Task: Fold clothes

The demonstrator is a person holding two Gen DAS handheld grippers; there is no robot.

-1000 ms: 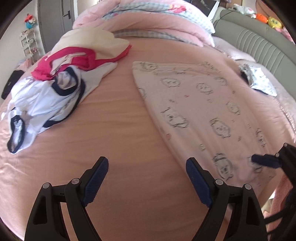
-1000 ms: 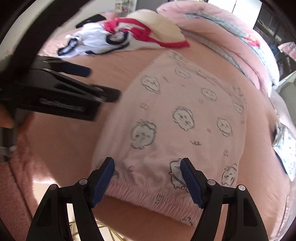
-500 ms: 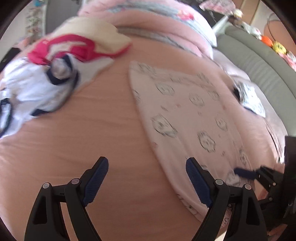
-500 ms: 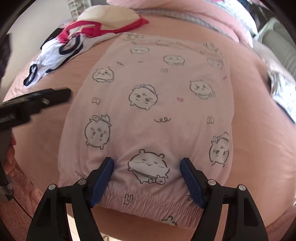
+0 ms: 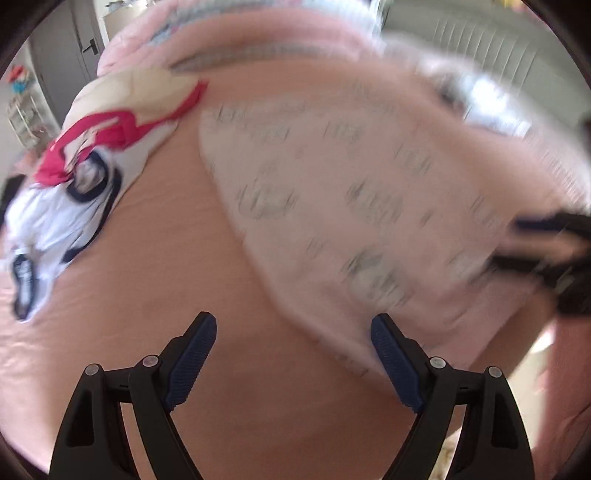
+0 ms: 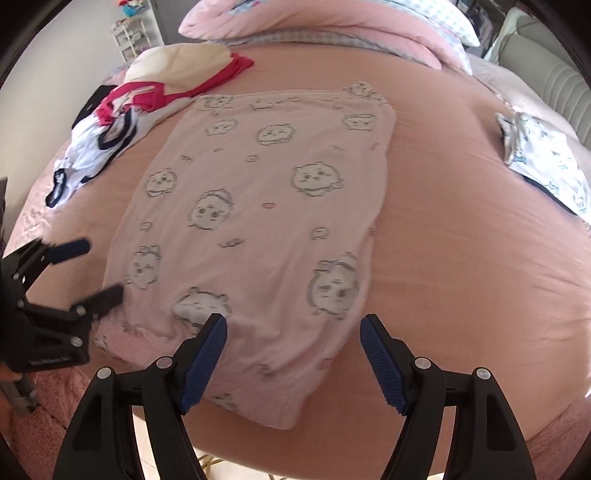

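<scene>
Pink bed (image 6: 461, 229): both grippers' jaws wide, empty, over pink printed garment's (image 6: 266, 206) near hem.

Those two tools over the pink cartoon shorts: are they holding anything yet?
Nothing is held. The left tool and right tool both stand open over the pink shorts.

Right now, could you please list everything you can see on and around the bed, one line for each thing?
Bed sheet: 1, pink, under all the clothes.
Printed garment: 1, pale pink with cartoon faces, flat at the middle of the bed, elastic edge nearest.
Clothes pile: 1 heap, white with navy trim, red, cream; far left.
Folded item: 1, white with blue print, right side.
Duvet: 1, pink, bunched at the far end.
Headboard: 1, grey-green, padded, far right.
Shelf rack: 1, white, beyond the bed, left.
Left gripper: black, blue pads, open, at the garment's left edge.
Right gripper: black, blue pads, open, over the garment's near edge.
</scene>
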